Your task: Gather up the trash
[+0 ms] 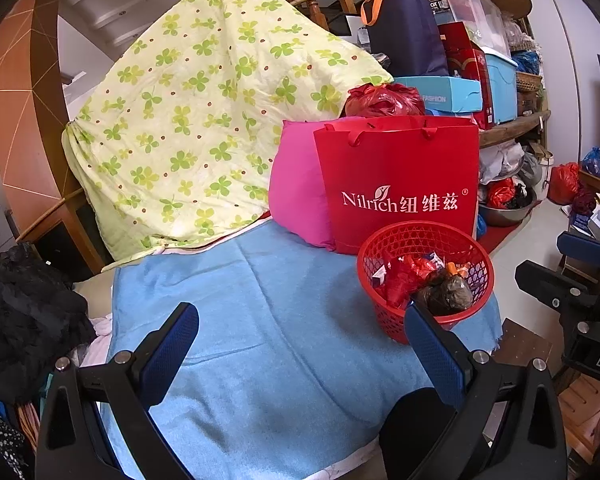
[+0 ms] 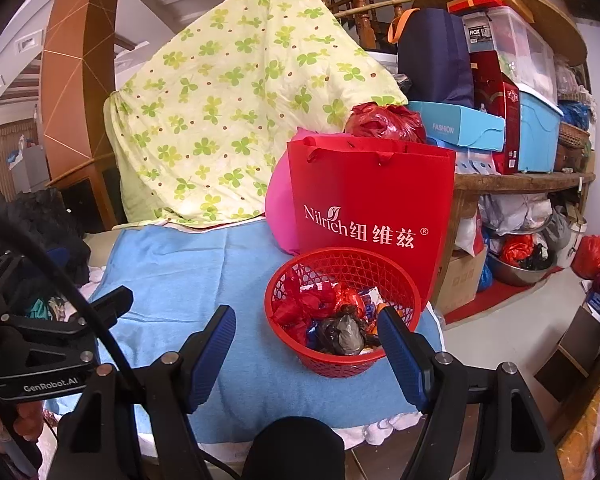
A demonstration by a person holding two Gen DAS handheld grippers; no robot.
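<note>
A red mesh basket (image 1: 396,320) (image 2: 284,344) stands on a light blue towel (image 1: 268,320) (image 2: 172,280). It holds trash: red crumpled wrappers (image 1: 404,276) (image 2: 312,304) and a dark knotted plastic bag (image 1: 448,294) (image 2: 346,334). My left gripper (image 1: 306,334) is open and empty over the bare towel, left of the basket. My right gripper (image 2: 306,340) is open and empty, with the basket between and just beyond its fingers. The left gripper also shows at the left edge of the right wrist view (image 2: 100,308).
A red Nilrich paper bag (image 1: 400,184) (image 2: 372,200) and a pink cushion (image 1: 296,188) stand right behind the basket. A clover-print quilt (image 1: 204,120) rises at the back. Black fabric (image 1: 24,312) lies left. Cluttered shelves (image 2: 524,140) fill the right.
</note>
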